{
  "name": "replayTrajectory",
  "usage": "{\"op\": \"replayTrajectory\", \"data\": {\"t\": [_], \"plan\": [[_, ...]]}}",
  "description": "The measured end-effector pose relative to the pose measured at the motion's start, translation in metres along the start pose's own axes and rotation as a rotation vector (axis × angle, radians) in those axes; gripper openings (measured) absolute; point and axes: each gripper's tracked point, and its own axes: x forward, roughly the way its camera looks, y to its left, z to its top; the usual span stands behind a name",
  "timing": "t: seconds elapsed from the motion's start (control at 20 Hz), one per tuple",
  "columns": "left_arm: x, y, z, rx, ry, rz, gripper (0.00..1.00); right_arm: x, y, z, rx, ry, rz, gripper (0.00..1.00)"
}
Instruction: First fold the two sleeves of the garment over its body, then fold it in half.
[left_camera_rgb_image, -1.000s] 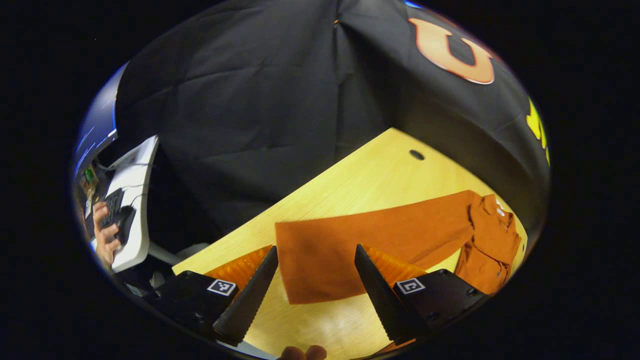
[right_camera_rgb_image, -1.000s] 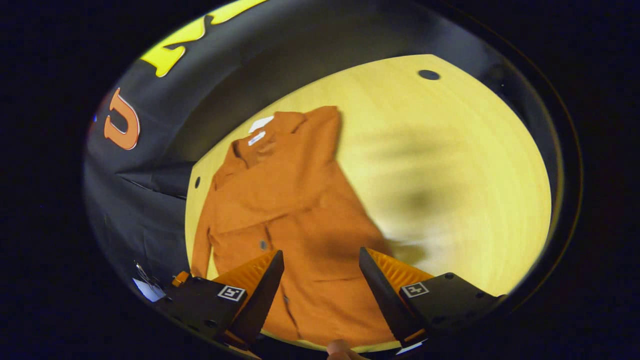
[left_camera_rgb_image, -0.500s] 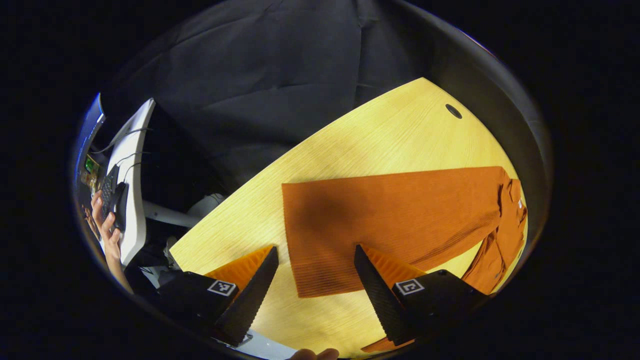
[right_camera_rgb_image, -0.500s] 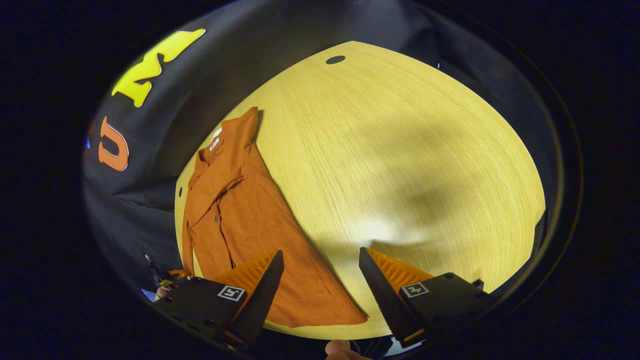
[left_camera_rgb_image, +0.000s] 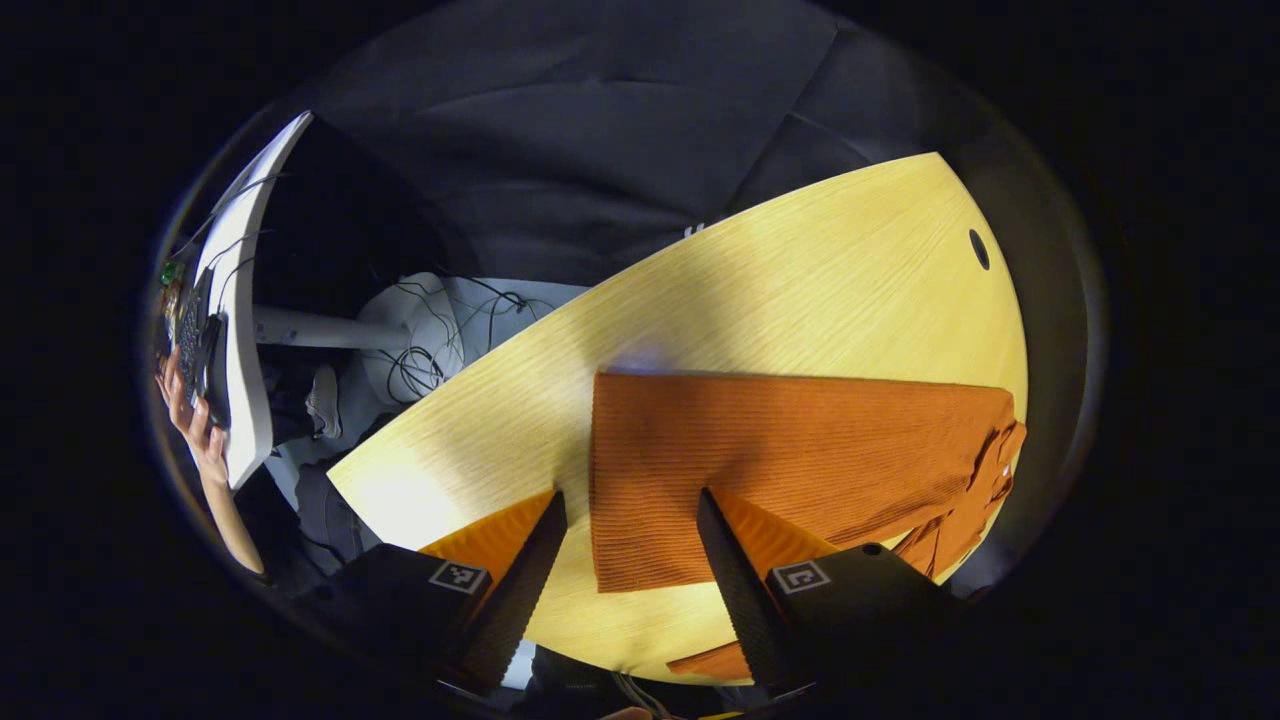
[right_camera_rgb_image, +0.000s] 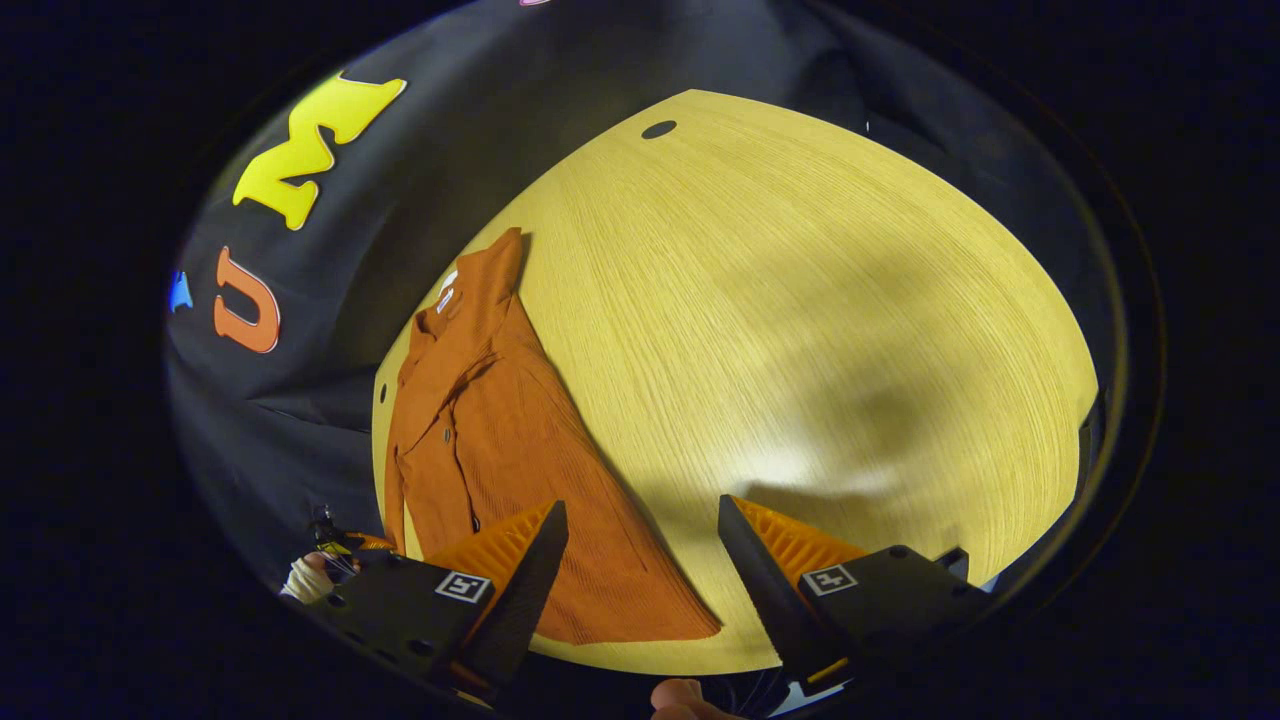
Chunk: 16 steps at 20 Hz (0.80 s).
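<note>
An orange button-up shirt (right_camera_rgb_image: 480, 450) is lying flat on a pale wooden worktop (right_camera_rgb_image: 800, 330), collar toward the booth wall, hem near the front edge. 1 sleeve (left_camera_rgb_image: 790, 450) is lying folded across the shirt's body as a wide ribbed band. The left claw (left_camera_rgb_image: 625, 550) is hovering released above that band's end, grasping nothing. The right claw (right_camera_rgb_image: 640, 560) is hanging released at the shirt's other side, above the hem corner and bare wood, likely placed for that side's fold. A hand (left_camera_rgb_image: 190, 420) is resting at a side desk (left_camera_rgb_image: 240, 330).
</note>
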Motion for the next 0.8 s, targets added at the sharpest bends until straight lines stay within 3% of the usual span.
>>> {"op": "replayTrajectory", "data": {"t": [0.05, 0.1, 0.15, 0.3, 0.4, 0.45, 0.55, 0.65, 0.8], "plan": [[0.000, 0.008, -0.004, 0.011, 0.021, 0.045, 0.87, -0.002, -0.002, -0.002, -0.011, 0.001, 0.000, 0.96], [-0.004, 0.006, 0.001, 0.019, -0.001, 0.045, 0.77, -0.004, -0.004, -0.006, -0.028, 0.005, -0.003, 0.92], [0.002, 0.005, -0.002, 0.018, 0.013, 0.050, 0.71, -0.007, -0.006, -0.009, -0.046, 0.011, -0.004, 0.97], [0.002, -0.003, -0.001, 0.026, 0.008, 0.043, 0.65, -0.016, -0.018, -0.020, -0.082, 0.029, -0.023, 0.97], [0.003, -0.011, 0.000, 0.043, 0.011, 0.032, 0.51, -0.021, -0.025, -0.024, -0.087, 0.036, -0.034, 0.92], [0.003, -0.015, 0.000, 0.052, 0.011, 0.028, 0.29, -0.022, -0.028, -0.025, -0.084, 0.041, -0.038, 0.92], [0.003, -0.018, -0.002, 0.060, 0.007, 0.043, 0.18, -0.027, -0.036, -0.027, -0.076, 0.043, -0.042, 0.97], [0.004, -0.019, -0.002, 0.067, -0.004, 0.049, 0.10, -0.030, -0.043, -0.024, -0.071, 0.036, -0.048, 0.92], [-0.001, -0.037, -0.010, 0.095, -0.014, -0.013, 0.06, -0.032, -0.047, -0.022, -0.085, 0.036, -0.044, 0.92]]}}
